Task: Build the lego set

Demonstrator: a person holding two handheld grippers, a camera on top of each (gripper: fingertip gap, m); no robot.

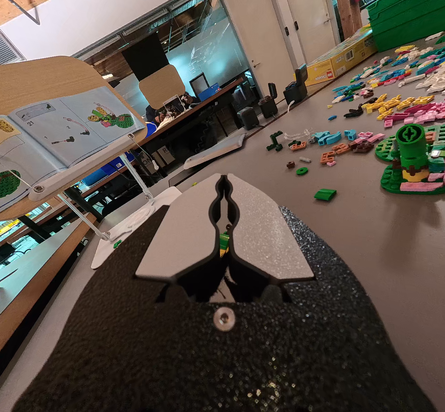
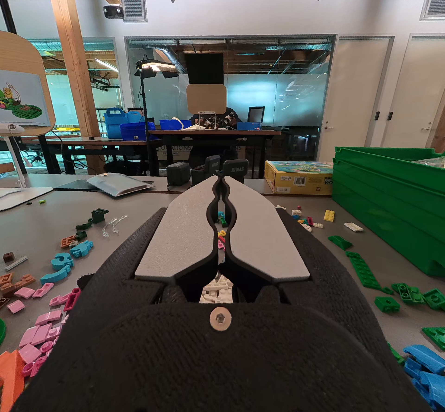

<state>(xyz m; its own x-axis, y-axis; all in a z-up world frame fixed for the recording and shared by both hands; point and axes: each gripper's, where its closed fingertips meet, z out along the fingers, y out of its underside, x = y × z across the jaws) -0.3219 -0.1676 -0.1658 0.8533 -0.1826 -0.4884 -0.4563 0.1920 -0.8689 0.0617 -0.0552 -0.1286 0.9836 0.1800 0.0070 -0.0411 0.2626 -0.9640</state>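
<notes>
Grey counter (image 1: 325, 244) carries the half-built green lego model (image 1: 413, 159), standing right of the left tongs (image 1: 224, 179), whose tips are pressed together. Loose bricks (image 2: 57, 268) lie scattered around. Right tongs (image 2: 220, 180) hover over them, tips nearly touching, empty.

bright, even indoor light. a lit lamp (image 2: 156, 65) glows behind the table (image 2: 301, 251). soft shadows lie under the bricks (image 1: 325, 194). wide-angle bending curves the edges; the tilted left view stays sharp, with glare on the glass wall (image 2: 277, 97).
</notes>
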